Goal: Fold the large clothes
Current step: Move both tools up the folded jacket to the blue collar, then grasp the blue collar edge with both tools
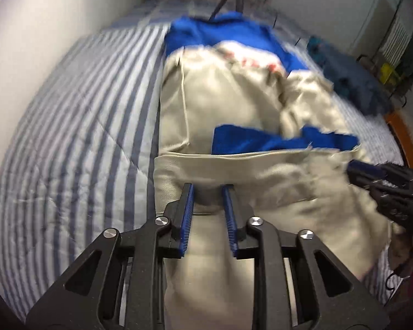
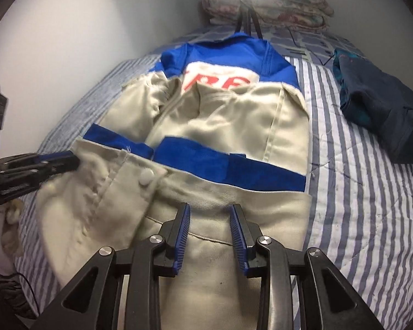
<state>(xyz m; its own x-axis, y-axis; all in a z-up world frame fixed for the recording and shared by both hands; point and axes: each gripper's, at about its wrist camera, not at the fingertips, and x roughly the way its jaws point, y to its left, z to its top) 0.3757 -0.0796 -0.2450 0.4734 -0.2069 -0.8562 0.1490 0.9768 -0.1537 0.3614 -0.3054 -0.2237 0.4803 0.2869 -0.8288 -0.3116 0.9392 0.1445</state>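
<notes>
Left wrist view: blurred cream-and-blue jacket (image 1: 220, 104) spread on striped quilt (image 1: 77, 126), left gripper (image 1: 208, 189) tilted down, pads apart over cream cloth; right wrist view: sharper, red lettering (image 2: 217, 82), white snap (image 2: 146, 177), right gripper (image 2: 210, 209) likewise parted, nothing pinched.

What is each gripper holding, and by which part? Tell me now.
Nothing, as far as shows. The left gripper and right gripper both stand open over the cream lower part of the jacket, with their pads not pressing the cloth.
</notes>
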